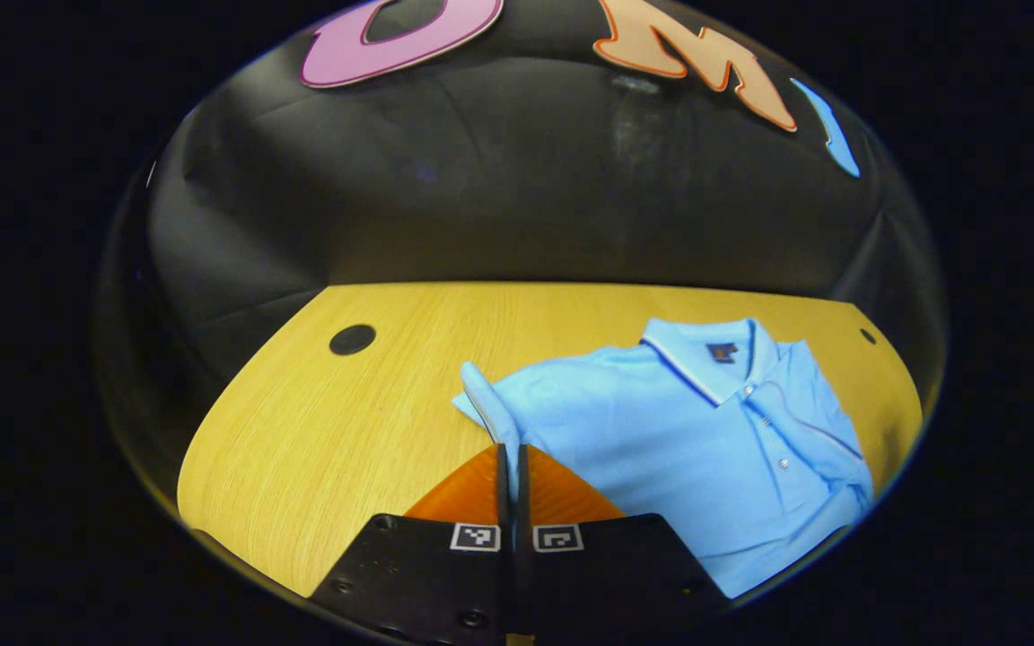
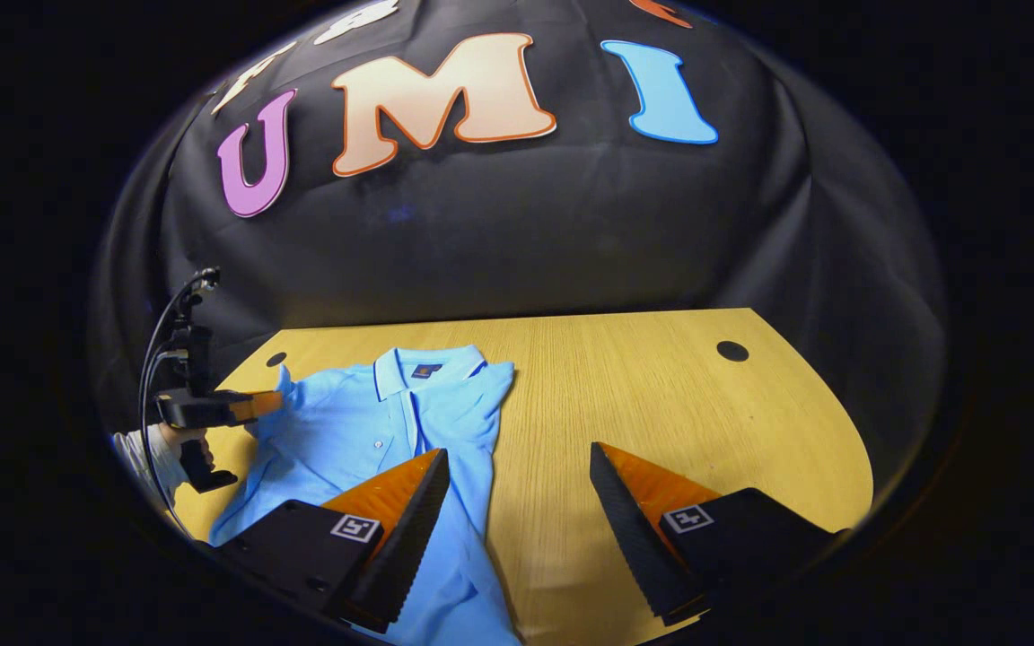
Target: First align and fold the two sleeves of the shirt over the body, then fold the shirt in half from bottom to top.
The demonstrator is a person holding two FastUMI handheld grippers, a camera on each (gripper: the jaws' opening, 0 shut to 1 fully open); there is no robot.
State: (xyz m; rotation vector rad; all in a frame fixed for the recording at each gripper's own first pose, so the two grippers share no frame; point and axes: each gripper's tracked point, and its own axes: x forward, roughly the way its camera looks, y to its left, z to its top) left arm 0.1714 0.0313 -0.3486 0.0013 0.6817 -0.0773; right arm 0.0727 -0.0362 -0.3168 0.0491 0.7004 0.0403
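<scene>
- A pale wooden surface [image 2: 661,404] stands against the booth's black cloth wall, with a dark round hole [image 2: 732,351] toward its far right corner
- The light blue shirt [image 2: 364,431] lies face up on the left part of the surface, collar [image 2: 423,368] toward the far edge, buttons showing down the placket
- The left gripper [image 1: 512,458] is closed on the edge of the shirt's left sleeve [image 1: 481,399], both fingers pressed together with a fold of cloth between them; in the right gripper view it appears at the far left, held by a hand [image 2: 178,441], at that same sleeve
- The right gripper [image 2: 517,462] stands wide open above the near edge, one finger over the shirt's right side, the other over bare wood, holding nothing
- Risks, as I judge them: the pinch is on little cloth near the hem, so it may slip when carried across
- Dragging instead of lifting could pull the whole shirt sideways and skew the body
- With the right sleeve not yet held, the two folds may land uneven, spoiling the bottom-to-top fold
</scene>
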